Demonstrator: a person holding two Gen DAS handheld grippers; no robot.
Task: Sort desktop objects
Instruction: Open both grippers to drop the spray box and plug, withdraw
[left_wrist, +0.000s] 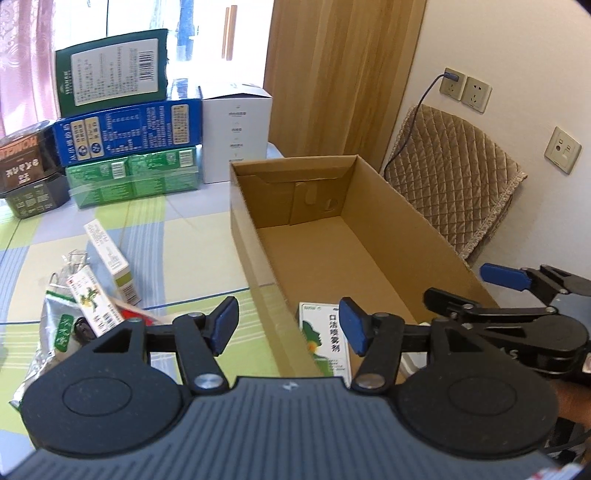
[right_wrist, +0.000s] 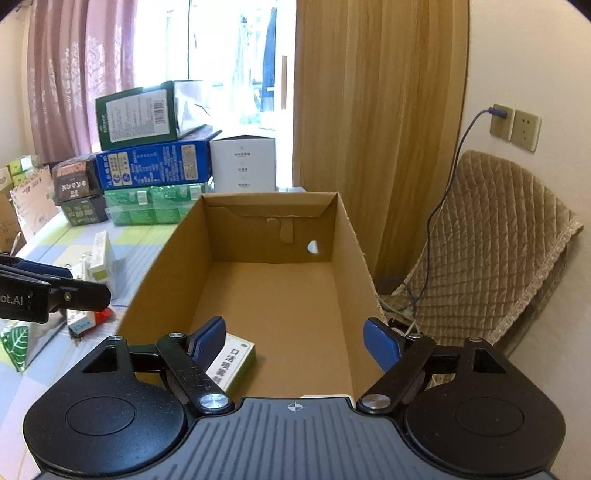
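An open cardboard box (left_wrist: 255, 236) (right_wrist: 347, 236) stands on the table. A white and green medicine box (left_wrist: 325, 336) (right_wrist: 232, 360) lies flat inside it at the near end. My left gripper (left_wrist: 290, 325) is open and empty, hovering over the box's near left wall. My right gripper (right_wrist: 295, 339) is open and empty above the box's near end; it also shows in the left wrist view (left_wrist: 506, 277). Left of the box lies a pile of small items: a white and green carton (left_wrist: 110, 258), a small medicine box (left_wrist: 94, 302) and a silver foil packet (left_wrist: 48, 332).
Stacked green, blue and dark packages (left_wrist: 129, 125) and a white box (left_wrist: 236, 136) stand at the table's far side. A chair with a quilted brown cover (left_wrist: 454, 177) stands right of the cardboard box, under wall sockets (left_wrist: 465, 88). The tablecloth (left_wrist: 177, 251) is checked green and blue.
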